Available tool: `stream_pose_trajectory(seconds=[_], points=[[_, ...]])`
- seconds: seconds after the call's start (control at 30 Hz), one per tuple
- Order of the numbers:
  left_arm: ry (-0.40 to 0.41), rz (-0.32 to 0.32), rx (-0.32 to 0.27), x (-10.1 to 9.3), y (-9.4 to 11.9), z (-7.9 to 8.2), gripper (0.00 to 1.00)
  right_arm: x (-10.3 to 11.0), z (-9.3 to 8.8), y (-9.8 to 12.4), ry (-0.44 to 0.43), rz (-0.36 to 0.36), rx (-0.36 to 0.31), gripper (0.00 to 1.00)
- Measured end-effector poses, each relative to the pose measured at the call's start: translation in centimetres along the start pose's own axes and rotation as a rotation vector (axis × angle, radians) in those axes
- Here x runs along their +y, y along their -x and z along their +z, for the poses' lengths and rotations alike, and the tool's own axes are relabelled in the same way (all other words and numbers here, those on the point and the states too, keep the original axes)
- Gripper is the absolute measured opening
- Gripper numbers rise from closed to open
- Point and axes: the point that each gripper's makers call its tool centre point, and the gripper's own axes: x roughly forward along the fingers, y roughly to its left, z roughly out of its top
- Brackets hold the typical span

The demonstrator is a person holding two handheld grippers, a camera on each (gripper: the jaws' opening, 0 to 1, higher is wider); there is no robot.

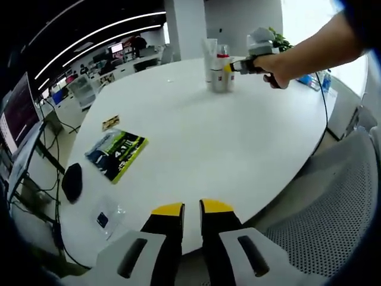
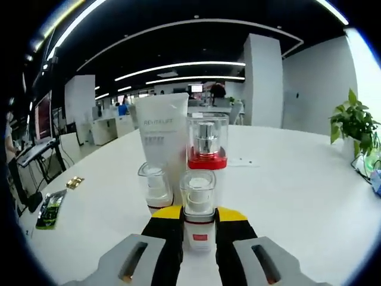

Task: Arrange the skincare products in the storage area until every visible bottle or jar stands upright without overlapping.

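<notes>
**Right gripper clamped on a small jar at the product cluster; left gripper held back at the table edge**

In the right gripper view, the right gripper was closed on a small clear-capped bottle with a red label. The bottle stood upright between the yellow-tipped jaws, with both jaws against its sides. Just beside it, to the view's left, stood a second small clear-capped jar, also upright. Behind these two stood a tall white tube, cap end down, and a clear-topped bottle with a red band next to it. All four products were grouped close together on the white table; whether neighbouring items touched could not be determined.

In the left gripper view, the left gripper sat low over the near edge of the table. Its jaws were drawn close together with a narrow gap, and nothing was held between them. The product cluster appeared at the far side of the table, well apart from this gripper. A person's hand held the right gripper against that cluster.

A green-and-black packet and a small gold-coloured item lay on the table's left part. A mesh chair stood at the right edge.
</notes>
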Motion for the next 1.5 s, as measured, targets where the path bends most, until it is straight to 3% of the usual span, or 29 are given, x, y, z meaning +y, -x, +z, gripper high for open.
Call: stream_pose_trajectory(seconds=[0.63, 0.77, 1.23, 1.5], points=[[-0.013, -0.005, 0.004, -0.1, 0.0, 0.0, 0.06, 0.0, -1.5, 1.1, -0.034, 0.01, 0.047, 0.16], [-0.018, -0.007, 0.004, -0.2, 0.0, 0.0, 0.06, 0.4, -2.2, 1.2, 0.028, 0.042, 0.1, 0.14], [-0.028, -0.009, 0.017, -0.2, -0.1, -0.2, 0.04, 0.8, -1.4, 0.0, 0.061, 0.049, 0.09, 0.12], [-0.03, -0.009, 0.019, -0.2, -0.1, -0.3, 0.03, 0.2, -1.5, 0.2, 0.057, 0.019, 0.083, 0.12]])
